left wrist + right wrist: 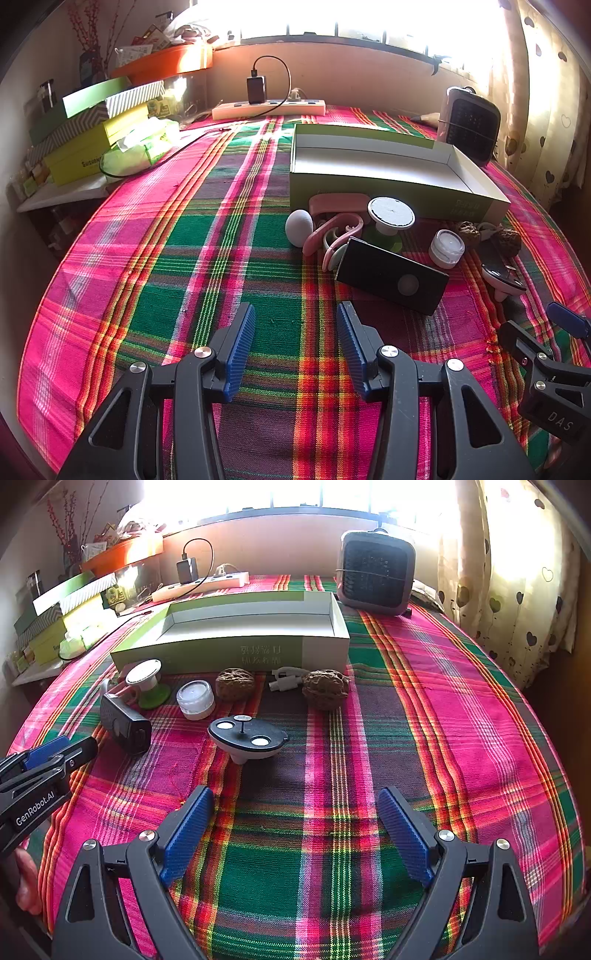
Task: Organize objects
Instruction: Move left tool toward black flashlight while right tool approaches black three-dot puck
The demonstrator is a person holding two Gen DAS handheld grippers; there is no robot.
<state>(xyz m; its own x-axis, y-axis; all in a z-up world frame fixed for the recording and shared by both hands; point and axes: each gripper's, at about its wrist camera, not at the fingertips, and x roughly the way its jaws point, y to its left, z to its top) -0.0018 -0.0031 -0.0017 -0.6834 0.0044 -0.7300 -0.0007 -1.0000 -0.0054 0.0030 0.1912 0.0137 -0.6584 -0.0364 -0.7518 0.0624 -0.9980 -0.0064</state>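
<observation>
Left gripper (pixel 295 347) and right gripper (pixel 295 834) hover level over the plaid cloth (pixel 461 738), both spread wide, holding nothing.

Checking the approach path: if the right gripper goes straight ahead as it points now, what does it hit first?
Probably the dark-topped white dish with two white discs, just left of the right gripper centreline. Only plaid tablecloth lies between them. Depth is uncertain through the fisheye.

Both wrist cameras sit low over the plaid tablecloth (pixel 155 258), facing the window, sharing the open box (pixel 236 642).
</observation>
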